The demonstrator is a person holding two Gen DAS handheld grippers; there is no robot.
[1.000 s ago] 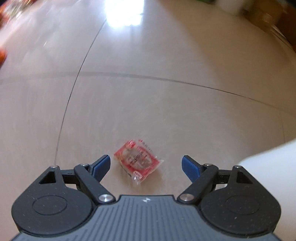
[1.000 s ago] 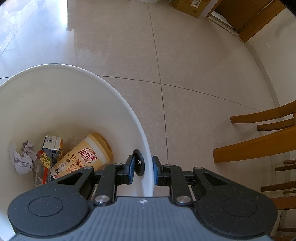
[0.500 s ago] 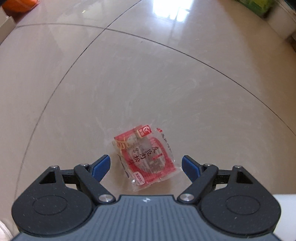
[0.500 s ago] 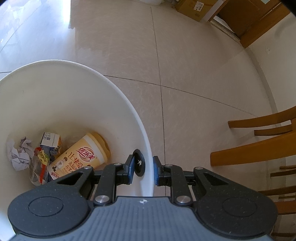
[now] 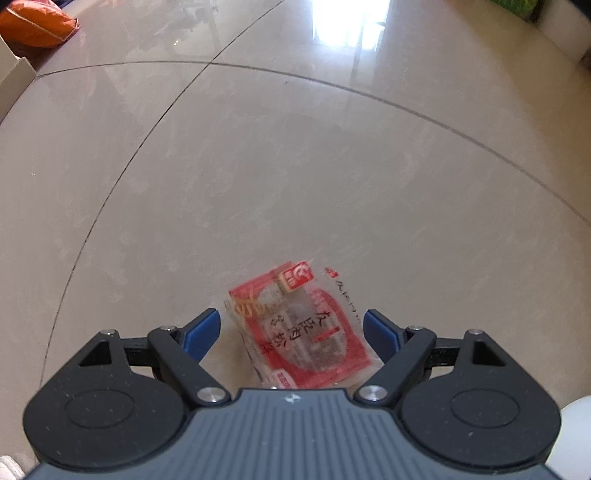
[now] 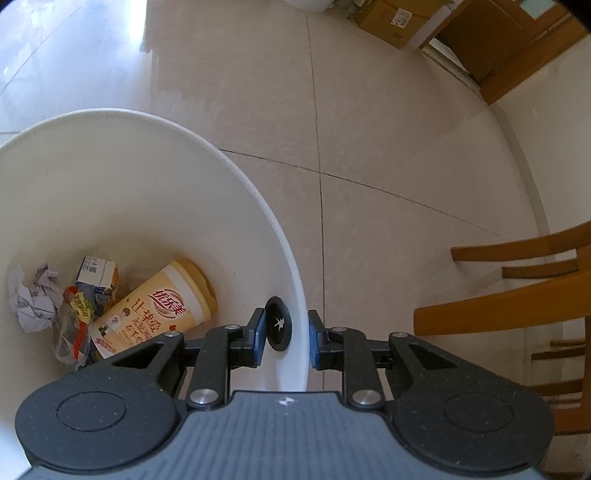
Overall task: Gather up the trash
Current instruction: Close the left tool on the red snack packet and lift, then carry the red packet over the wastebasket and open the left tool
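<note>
Fingers (image 5: 201,332) of left gripper (image 5: 291,328) spread wide, straddling red snack packet (image 5: 301,332) on floor tile (image 5: 258,166), unpinched; right gripper (image 6: 283,334) jaws easing apart around white bin (image 6: 295,280) rim.

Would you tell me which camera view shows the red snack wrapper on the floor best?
The left wrist view: the red snack wrapper lies on the floor tiles between the open left gripper fingers, slightly blurred. The right wrist view does not show it.

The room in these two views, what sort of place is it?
Probably a home, perhaps a dining area: a glossy tiled floor, wooden chairs, a cardboard box near a wooden door frame, and a white waste bin.
</note>
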